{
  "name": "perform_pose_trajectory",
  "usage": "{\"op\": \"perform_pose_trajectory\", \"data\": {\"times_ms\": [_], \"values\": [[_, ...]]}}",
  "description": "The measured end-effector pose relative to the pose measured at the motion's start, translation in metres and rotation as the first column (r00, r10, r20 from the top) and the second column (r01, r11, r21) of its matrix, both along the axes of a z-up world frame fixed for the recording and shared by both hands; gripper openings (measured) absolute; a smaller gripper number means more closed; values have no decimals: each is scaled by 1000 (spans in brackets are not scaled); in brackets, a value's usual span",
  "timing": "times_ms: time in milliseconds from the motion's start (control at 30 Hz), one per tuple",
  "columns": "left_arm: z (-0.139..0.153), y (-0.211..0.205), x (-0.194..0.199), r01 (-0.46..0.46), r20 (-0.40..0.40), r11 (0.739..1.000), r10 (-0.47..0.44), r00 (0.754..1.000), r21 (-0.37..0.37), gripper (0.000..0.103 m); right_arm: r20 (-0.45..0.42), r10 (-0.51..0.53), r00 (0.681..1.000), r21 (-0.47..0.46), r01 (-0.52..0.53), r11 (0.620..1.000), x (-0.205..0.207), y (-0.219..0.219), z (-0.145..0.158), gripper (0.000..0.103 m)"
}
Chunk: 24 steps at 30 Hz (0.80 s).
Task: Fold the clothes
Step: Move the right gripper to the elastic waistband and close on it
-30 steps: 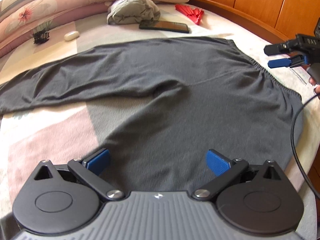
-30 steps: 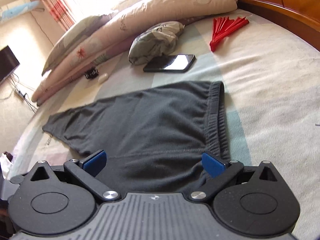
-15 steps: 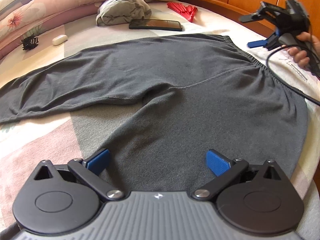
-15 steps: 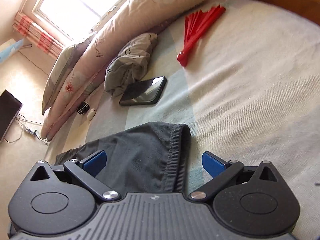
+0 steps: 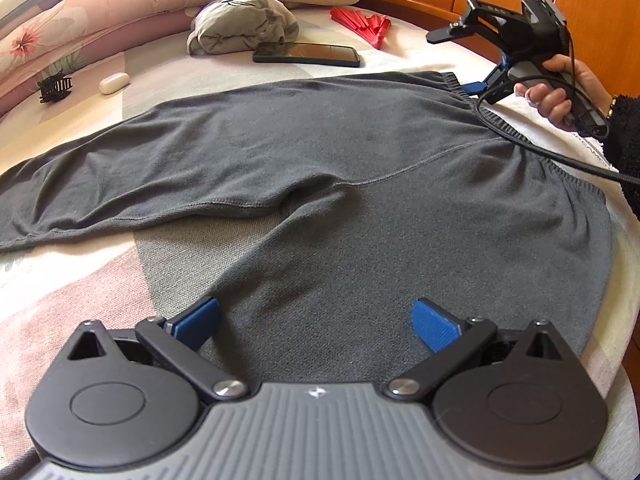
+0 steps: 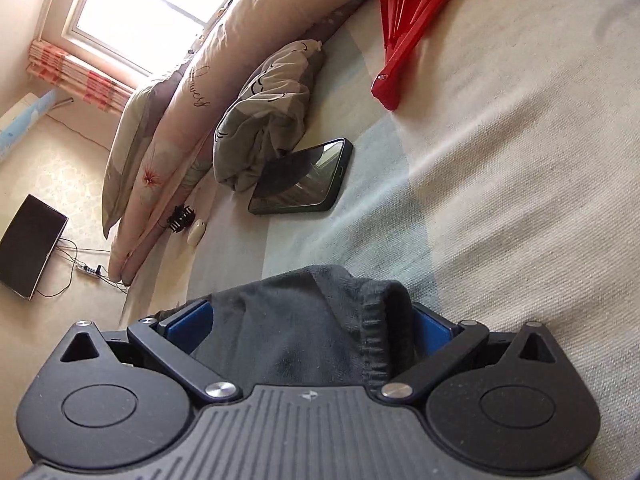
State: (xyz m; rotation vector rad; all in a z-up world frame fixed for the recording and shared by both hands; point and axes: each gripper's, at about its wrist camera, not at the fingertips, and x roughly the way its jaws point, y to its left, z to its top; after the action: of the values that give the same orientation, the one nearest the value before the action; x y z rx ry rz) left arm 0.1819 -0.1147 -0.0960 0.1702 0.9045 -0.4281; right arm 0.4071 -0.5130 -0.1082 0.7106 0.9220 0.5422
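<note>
Across the bed point(image 5: 404, 68) from my left camera, the dark grey trousers point(image 5: 360, 184) lie spread flat, waistband toward 2 o'clock and one leg running off past 9 o'clock, where its cuff is cut off by the frame edge. My left gripper point(image 5: 316, 320) hovers over the nearer leg with its blue pads wide apart and nothing between them; I can't tell whether the pads touch the cloth. At 2 o'clock I see my right gripper point(image 5: 476, 88) held in a hand point(image 5: 560, 88), its lower blue finger at the waistband corner; the black cable point(image 5: 532, 148) crosses the fabric there.

From the right camera, the waistband corner point(image 6: 360, 320) fills the gap between the two blue pads, which are mostly hidden behind the bunched cloth. The jaws stand wide, not squeezed together, so I cannot tell whether they have a true hold.

Beyond, at 12 o'clock, sit a phone point(image 6: 304, 184), a grey bundle of cloth point(image 6: 264, 120) partly covering its end, and a red fan point(image 6: 416, 32).
</note>
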Motion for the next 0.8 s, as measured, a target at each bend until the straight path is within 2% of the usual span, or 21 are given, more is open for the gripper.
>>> {"op": "perform_pose_trajectory", "data": {"times_ms": [167,233,267,533,600,633,700,800], "values": [[-1,0,0,4,8,1000,-4,1000,-2,102,-14,113,994,56,-112,992,-30,4,0,103],[-2,-2,-1,9,14,1000,-9,1000,3,102,5,162,987,43,-162,986,-37,10,1,103],[-2,-2,-1,8,15,1000,-8,1000,5,102,12,169,986,26,-169,985,-35,13,2,103],[-2,-2,0,4,15,1000,-4,1000,1,102,33,154,988,110,-156,982,12,17,-7,103],[-2,-2,1,4,17,1000,-4,1000,1,102,72,198,978,81,-204,976,8,19,-7,103],[-3,-2,1,4,18,1000,-4,1000,1,102,98,219,971,63,-226,972,4,19,-7,100],[-3,-2,1,3,20,1000,-3,1000,1,102,124,225,966,21,-230,973,-1,14,-10,86],[-4,-2,1,3,24,1000,-3,1000,1,102,94,181,979,79,-189,979,5,-2,-17,70]]}}
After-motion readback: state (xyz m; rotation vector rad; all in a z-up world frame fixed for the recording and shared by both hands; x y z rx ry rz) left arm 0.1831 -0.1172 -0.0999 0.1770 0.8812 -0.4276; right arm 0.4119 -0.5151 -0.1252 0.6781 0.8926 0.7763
